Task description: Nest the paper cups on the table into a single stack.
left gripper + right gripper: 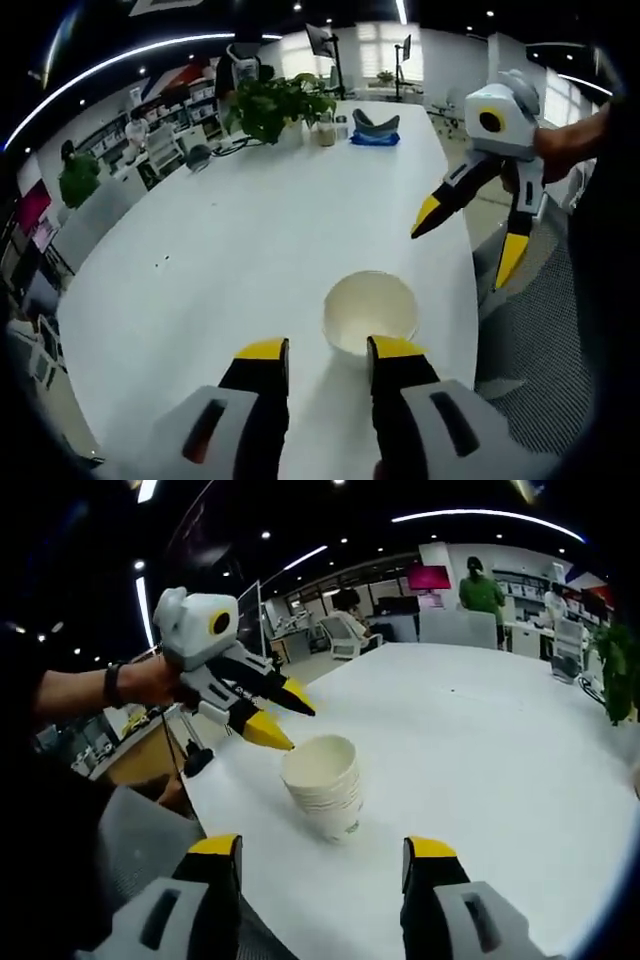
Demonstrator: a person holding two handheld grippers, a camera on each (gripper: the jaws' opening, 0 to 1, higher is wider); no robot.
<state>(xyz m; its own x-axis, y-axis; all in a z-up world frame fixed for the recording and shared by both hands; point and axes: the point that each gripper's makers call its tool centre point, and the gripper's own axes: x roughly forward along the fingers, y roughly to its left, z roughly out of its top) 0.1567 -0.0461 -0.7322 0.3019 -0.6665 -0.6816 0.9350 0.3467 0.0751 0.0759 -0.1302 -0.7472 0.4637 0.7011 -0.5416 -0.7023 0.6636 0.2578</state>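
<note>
A stack of white paper cups (323, 784) stands upright near the edge of the white table (480, 730). From above, its open top cup (369, 311) lies just beyond my left gripper (327, 351), whose yellow-tipped jaws stand open with nothing between them. My left gripper (281, 718) hovers just left of the stack's rim, held by a hand. My right gripper (323, 848) is open below the stack, empty. That same right gripper (470, 238) hangs open past the table's right edge.
A potted plant (276, 105), a small jar and a blue-grey object (375, 128) sit at the table's far end. Office chairs, desks and people stand around the room. Grey floor lies beyond the table's near edge (150, 840).
</note>
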